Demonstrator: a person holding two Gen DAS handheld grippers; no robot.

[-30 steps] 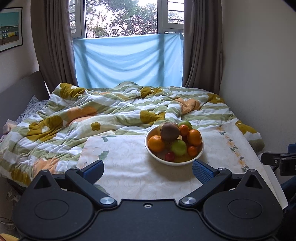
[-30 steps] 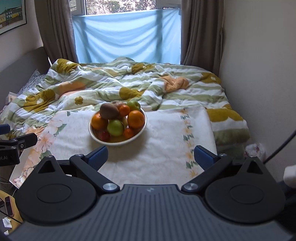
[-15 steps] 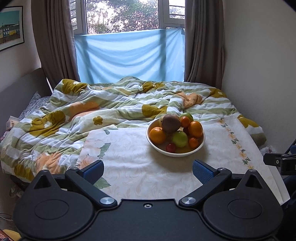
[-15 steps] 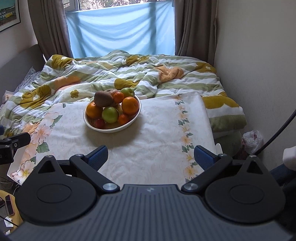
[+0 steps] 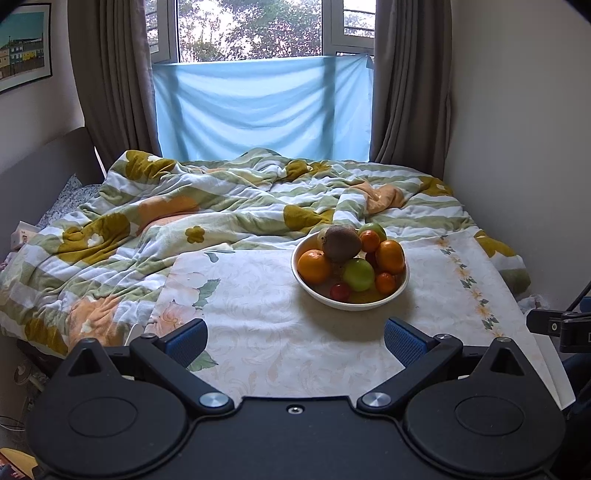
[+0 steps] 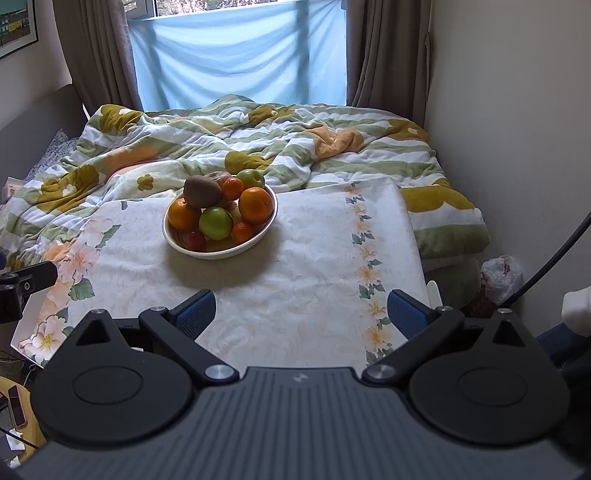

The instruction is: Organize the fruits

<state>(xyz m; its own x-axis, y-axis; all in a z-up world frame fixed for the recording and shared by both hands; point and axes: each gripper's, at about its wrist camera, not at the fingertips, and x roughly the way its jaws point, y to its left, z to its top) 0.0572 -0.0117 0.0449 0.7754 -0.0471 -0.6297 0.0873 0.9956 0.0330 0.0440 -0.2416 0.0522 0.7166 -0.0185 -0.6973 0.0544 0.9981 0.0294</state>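
A white bowl (image 5: 351,301) of fruits is seen ahead of the left gripper (image 5: 294,338), slightly right, with a brown kiwi (image 5: 341,243) laid crosswise on top. Both the left and the right gripper (image 6: 301,314) are held spread, empty, over the floral tabletop (image 6: 314,280); a rumpled quilt (image 5: 166,218) lies beyond.

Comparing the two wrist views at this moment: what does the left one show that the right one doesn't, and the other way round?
Only the left wrist view shows the window glass with trees outside and the white box at the bed's left edge.

Only the right wrist view shows the plastic bag on the floor by the wall and the phone on a yellow surface at lower left.

Both show the white bowl heaped with fruit, a kiwi on top, on the floral cloth, with the quilt and blue sheet behind. The left gripper and right gripper are both open, empty.
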